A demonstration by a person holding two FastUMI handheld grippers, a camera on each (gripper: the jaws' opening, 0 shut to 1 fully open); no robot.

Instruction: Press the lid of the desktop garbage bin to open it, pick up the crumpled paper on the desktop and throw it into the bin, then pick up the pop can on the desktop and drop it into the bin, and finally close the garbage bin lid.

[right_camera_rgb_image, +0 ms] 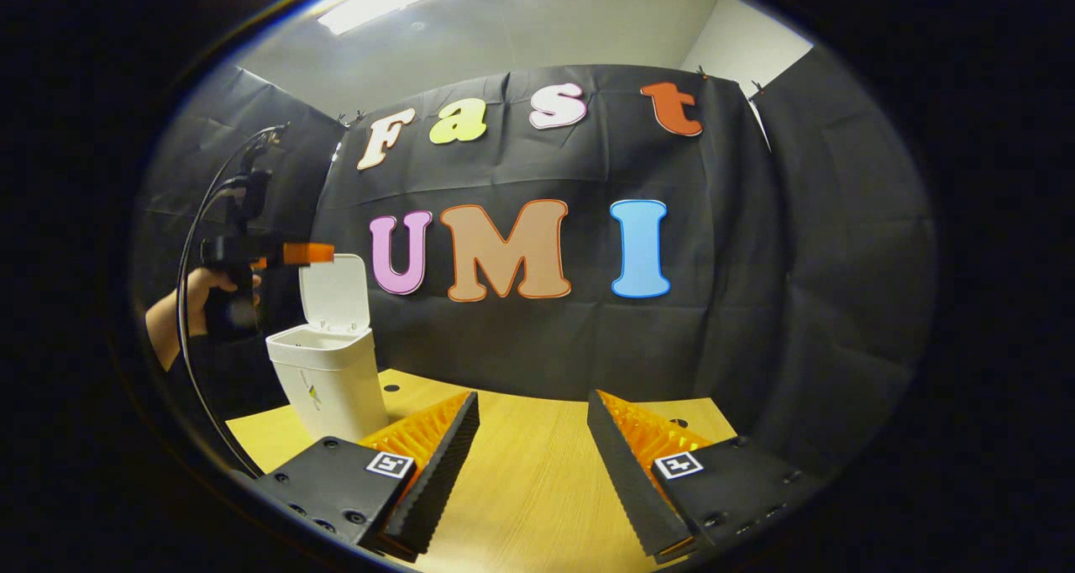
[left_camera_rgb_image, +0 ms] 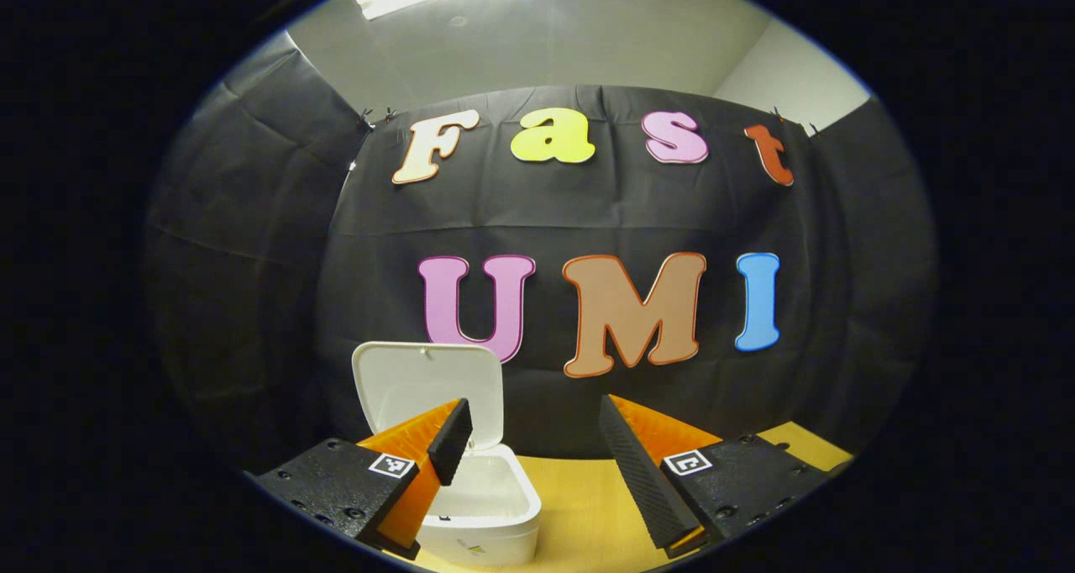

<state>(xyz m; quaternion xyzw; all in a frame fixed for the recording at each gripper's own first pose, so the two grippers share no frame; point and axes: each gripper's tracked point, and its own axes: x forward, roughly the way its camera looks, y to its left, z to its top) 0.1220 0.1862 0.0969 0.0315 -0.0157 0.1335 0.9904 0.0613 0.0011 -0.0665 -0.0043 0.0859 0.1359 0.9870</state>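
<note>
Bin: white garbage bin (left_camera_rgb_image: 483, 506) on the bench (left_camera_rgb_image: 588, 514), lid (left_camera_rgb_image: 428, 388) standing upright and open.
Left gripper (left_camera_rgb_image: 533, 451): jaws spread, empty, just above the bin's front rim; nearer hand.
Right gripper (right_camera_rgb_image: 533, 451): jaws spread, empty, well right of the bin.
Contents: probably hidden.
Room: black cloth behind the bin.

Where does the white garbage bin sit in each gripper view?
Left gripper view: garbage bin at bottom left of centre, lid raised, behind that tool's left finger.
Right gripper view: garbage bin at left, lid raised.
Shared landmark: the wooden desktop.
</note>
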